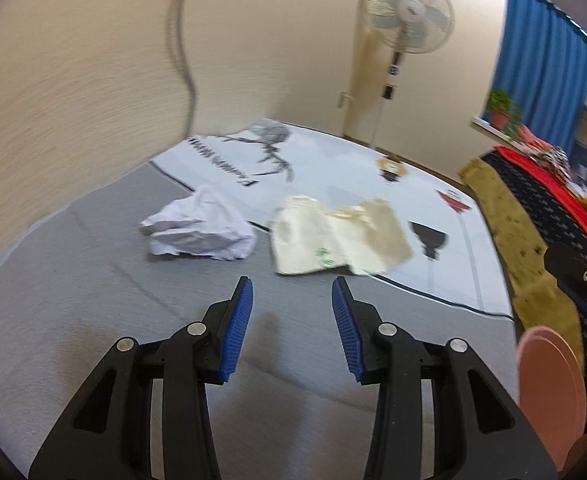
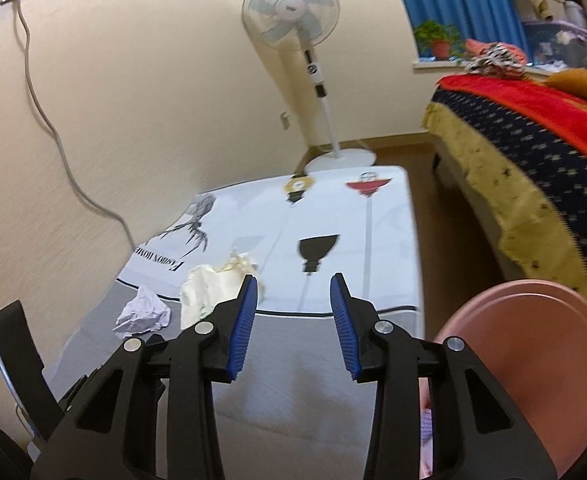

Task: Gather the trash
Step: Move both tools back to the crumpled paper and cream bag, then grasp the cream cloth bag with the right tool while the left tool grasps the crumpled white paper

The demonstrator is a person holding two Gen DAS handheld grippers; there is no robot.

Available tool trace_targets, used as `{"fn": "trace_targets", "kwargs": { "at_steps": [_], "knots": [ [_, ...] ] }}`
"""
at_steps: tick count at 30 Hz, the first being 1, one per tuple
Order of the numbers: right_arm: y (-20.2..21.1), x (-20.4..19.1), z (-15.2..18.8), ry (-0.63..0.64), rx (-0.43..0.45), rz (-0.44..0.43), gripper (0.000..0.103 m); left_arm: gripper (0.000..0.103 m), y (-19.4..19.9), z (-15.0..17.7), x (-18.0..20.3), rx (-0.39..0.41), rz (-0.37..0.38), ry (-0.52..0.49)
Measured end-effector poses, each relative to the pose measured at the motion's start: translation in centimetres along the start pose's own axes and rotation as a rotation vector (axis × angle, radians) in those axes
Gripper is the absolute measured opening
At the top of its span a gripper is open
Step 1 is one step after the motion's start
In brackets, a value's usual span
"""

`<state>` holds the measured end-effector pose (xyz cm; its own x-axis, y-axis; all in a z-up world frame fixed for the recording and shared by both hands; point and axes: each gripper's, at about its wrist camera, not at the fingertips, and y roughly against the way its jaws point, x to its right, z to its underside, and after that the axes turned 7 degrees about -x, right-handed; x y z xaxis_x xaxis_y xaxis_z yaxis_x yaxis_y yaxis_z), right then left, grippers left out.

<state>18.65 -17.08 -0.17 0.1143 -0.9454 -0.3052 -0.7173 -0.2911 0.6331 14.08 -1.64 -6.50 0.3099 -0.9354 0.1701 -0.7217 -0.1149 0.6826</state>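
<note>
A grey-and-white printed floor mat (image 1: pixel 93 300) covered the floor beside the cream wall, with a navy star-patterned bedspread edged in mustard fringe (image 2: pixel 533 168) along its right side and a white pedestal fan (image 2: pixel 293 12) standing at the far end. A round pink plastic bin (image 2: pixel 533 340) sat at the near right, just beside the right gripper. On the mat, well ahead of both tools, lay a cream-coloured crumpled plastic bag with a small green mark (image 1: pixel 333 236), and just to its left, apart from it, a white crumpled ball of paper (image 1: pixel 201 232).

Both looked light and soft; the bag would likely be slippery and collapse under a pinch, so a raised fold near its closest edge seemed the best hold. The paper ball looked stiffer, and its upstanding creases offered an easy bite.

The left gripper (image 1: pixel 292 316) hung above the mat with its blue ribbed pads spread apart, holding nothing. The right gripper (image 2: pixel 293 316) likewise stood wide and empty.
</note>
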Motion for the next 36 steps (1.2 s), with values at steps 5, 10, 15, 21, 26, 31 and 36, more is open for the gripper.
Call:
{"fn": "trace_targets", "kwargs": {
  "at_steps": [5, 10, 15, 21, 26, 31, 36],
  "knots": [
    [-3.7, -1.4, -0.9, 0.026, -0.037, -0.044, 0.038, 0.041, -1.2, -0.7, -1.7, -0.011, -0.053, 0.072],
    [-7.1, -1.6, -0.9, 0.019, -0.089, -0.060, 0.039, 0.044, -1.7, -1.3, -2.7, -0.003, -0.114, 0.115],
    [-10.0, -1.6, -0.8, 0.016, -0.143, -0.073, 0.044, 0.065, -2.5, -2.2, -4.2, -0.002, -0.174, 0.210],
    [-12.5, -2.2, -1.2, 0.037, -0.183, -0.081, 0.044, 0.075, -3.3, -3.0, -5.5, 0.004, -0.194, 0.300],
    [-13.9, -2.6, -1.1, 0.045, -0.210, -0.075, 0.040, 0.075, -4.8, -3.8, -7.4, -0.023, -0.179, 0.384],
    [-14.1, -3.0, -1.1, 0.064, -0.221, -0.085, 0.012, 0.070, -5.9, -3.8, -8.1, -0.067, -0.131, 0.422],
    [-13.5, -3.4, -0.8, 0.082, -0.215, -0.079, 0.004, 0.045, -6.2, -3.8, -7.8, -0.084, -0.094, 0.395]
  ]
}}
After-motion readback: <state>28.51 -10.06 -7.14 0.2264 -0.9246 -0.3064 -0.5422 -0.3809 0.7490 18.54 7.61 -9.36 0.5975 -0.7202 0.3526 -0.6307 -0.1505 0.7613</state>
